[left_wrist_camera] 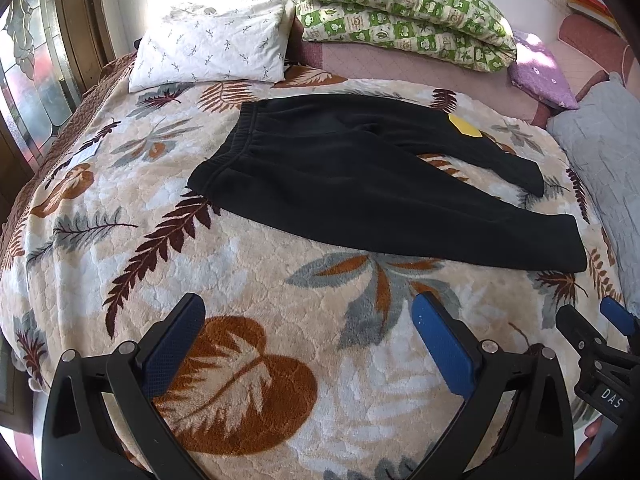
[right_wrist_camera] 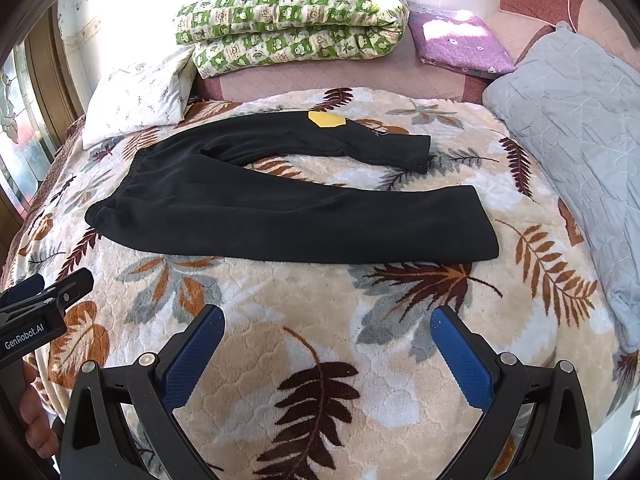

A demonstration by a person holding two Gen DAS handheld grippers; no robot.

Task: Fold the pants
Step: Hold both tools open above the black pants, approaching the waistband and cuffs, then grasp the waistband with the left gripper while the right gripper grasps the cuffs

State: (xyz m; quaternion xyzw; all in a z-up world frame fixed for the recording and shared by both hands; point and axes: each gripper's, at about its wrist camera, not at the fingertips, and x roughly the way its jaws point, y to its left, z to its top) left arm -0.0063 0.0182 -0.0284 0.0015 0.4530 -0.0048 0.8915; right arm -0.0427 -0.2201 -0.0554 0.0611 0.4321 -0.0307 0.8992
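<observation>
Black pants [left_wrist_camera: 360, 176] lie flat on the leaf-patterned blanket [left_wrist_camera: 240, 272], waistband to the left, the two legs spread apart to the right. They also show in the right wrist view [right_wrist_camera: 288, 216]. A yellow tag [left_wrist_camera: 464, 124] lies on the far leg, also seen in the right wrist view [right_wrist_camera: 326, 119]. My left gripper [left_wrist_camera: 308, 312] is open and empty, hovering over the blanket short of the pants. My right gripper [right_wrist_camera: 328, 328] is open and empty, also short of the near leg. The right gripper shows at the left wrist view's right edge [left_wrist_camera: 600, 320].
A white pillow [left_wrist_camera: 212, 44], a folded green checked quilt [left_wrist_camera: 400, 12], a purple cushion [left_wrist_camera: 540, 72] and a grey quilted pillow [right_wrist_camera: 580, 140] sit along the bed's back and right side. A window [left_wrist_camera: 28, 72] is at the left.
</observation>
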